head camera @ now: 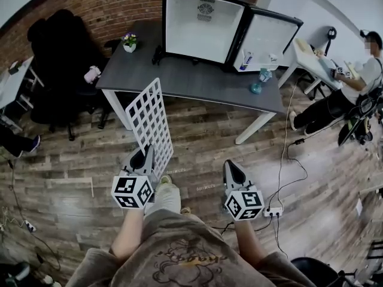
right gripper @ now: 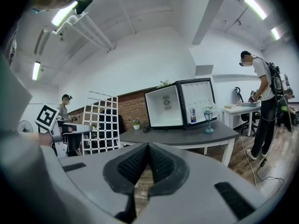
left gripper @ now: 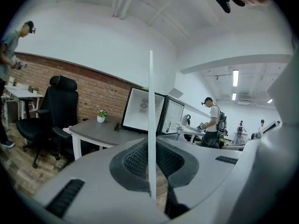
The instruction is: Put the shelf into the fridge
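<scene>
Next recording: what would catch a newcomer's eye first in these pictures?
The white wire-grid shelf stands out at the middle of the head view, gripped on edge in the jaws of the left gripper. Beyond it, the black mini fridge with a white interior stands open on the grey table. The right gripper is shut and empty, level with the left one.

The shelf (head camera: 151, 124) is matt white-coated wire. The fridge (head camera: 200, 26) shows a glossy black shell and a smooth white lining. The table (head camera: 179, 76) is matt grey, the floor (head camera: 72, 160) grained wood.
</scene>
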